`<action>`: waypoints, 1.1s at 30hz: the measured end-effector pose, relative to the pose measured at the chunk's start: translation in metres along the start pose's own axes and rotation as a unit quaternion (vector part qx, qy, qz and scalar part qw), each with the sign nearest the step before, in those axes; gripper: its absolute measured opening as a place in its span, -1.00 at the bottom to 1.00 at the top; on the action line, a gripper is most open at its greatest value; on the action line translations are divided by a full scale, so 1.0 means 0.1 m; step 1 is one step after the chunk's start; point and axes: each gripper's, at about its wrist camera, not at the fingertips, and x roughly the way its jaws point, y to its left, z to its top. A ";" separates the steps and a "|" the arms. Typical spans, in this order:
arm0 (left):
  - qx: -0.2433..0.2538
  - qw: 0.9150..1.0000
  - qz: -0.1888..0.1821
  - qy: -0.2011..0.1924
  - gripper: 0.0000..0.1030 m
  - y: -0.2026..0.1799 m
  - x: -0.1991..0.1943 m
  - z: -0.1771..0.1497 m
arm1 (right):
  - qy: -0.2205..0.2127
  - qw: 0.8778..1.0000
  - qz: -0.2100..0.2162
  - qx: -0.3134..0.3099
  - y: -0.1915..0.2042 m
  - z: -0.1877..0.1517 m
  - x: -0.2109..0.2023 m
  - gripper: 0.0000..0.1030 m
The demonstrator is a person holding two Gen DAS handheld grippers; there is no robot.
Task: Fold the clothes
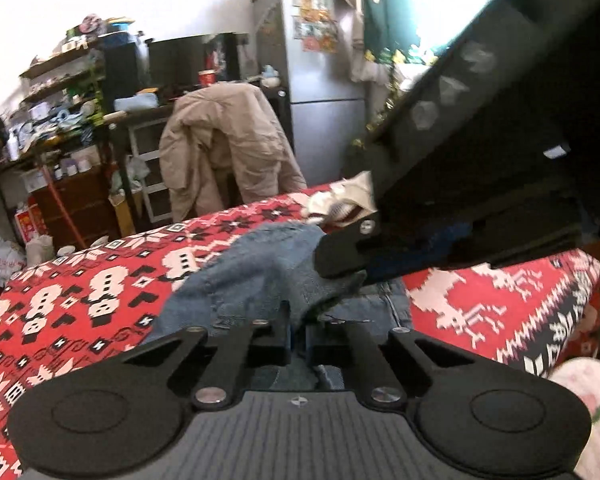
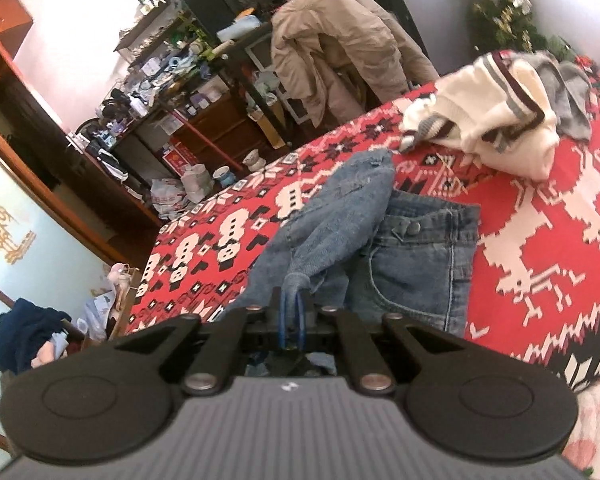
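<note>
Blue jeans (image 2: pixel 412 252) lie bunched on a red patterned blanket (image 2: pixel 540 240). One leg is pulled up into a ridge (image 2: pixel 340 216) that runs down to my right gripper (image 2: pixel 291 312), whose blue pads are shut on a fold of denim. In the left wrist view the jeans (image 1: pixel 256 264) rise as a hump in the middle. My left gripper (image 1: pixel 299 334) is shut on the denim at their near edge. The right gripper (image 1: pixel 342 264) comes in from the upper right and pinches the same garment just above and beyond the left one.
A white striped sweater (image 2: pixel 484 120) and a grey garment (image 2: pixel 572 84) lie heaped at the blanket's far right. Behind the bed stand a chair draped with a beige jacket (image 1: pixel 220 140), a fridge (image 1: pixel 320 80) and cluttered shelves (image 1: pixel 60 88). A pink sleeve (image 1: pixel 588 408) shows at lower right.
</note>
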 end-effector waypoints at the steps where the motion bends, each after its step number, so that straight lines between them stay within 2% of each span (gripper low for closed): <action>1: -0.015 1.000 0.002 0.003 -0.90 0.09 0.00 0.03 | -0.007 1.000 -0.002 -0.003 0.01 0.00 -0.03 -0.65; 5: -0.083 0.996 0.016 0.012 -0.90 0.54 -0.02 0.16 | -0.026 0.999 -0.018 -0.013 0.01 0.04 -0.14 -0.60; 8: -0.104 0.994 0.040 0.015 -0.90 0.83 -0.05 0.14 | -0.020 0.999 -0.036 -0.003 -0.11 0.04 -0.16 -0.56; 13: -0.138 0.987 0.080 0.019 -0.90 1.31 -0.10 0.13 | -0.001 0.995 -0.094 0.014 -0.36 -0.06 -0.07 -0.51; 20: -0.186 0.973 0.136 0.026 -0.90 2.00 -0.17 0.10 | 0.022 0.993 -0.113 0.017 -0.48 -0.17 0.12 -0.51; 28: -0.207 0.964 0.160 0.046 -0.90 2.40 -0.07 -0.03 | 0.027 0.990 -0.138 0.015 -0.51 -0.11 0.37 -0.49; 32: -0.165 0.969 0.165 0.085 -0.84 2.43 0.10 -0.10 | 0.028 0.986 -0.161 0.015 -0.62 -0.05 0.51 -0.42; 33: -0.155 0.969 0.168 0.093 -0.72 2.43 0.14 -0.12 | 0.028 0.985 -0.167 0.016 -0.66 -0.03 0.55 -0.39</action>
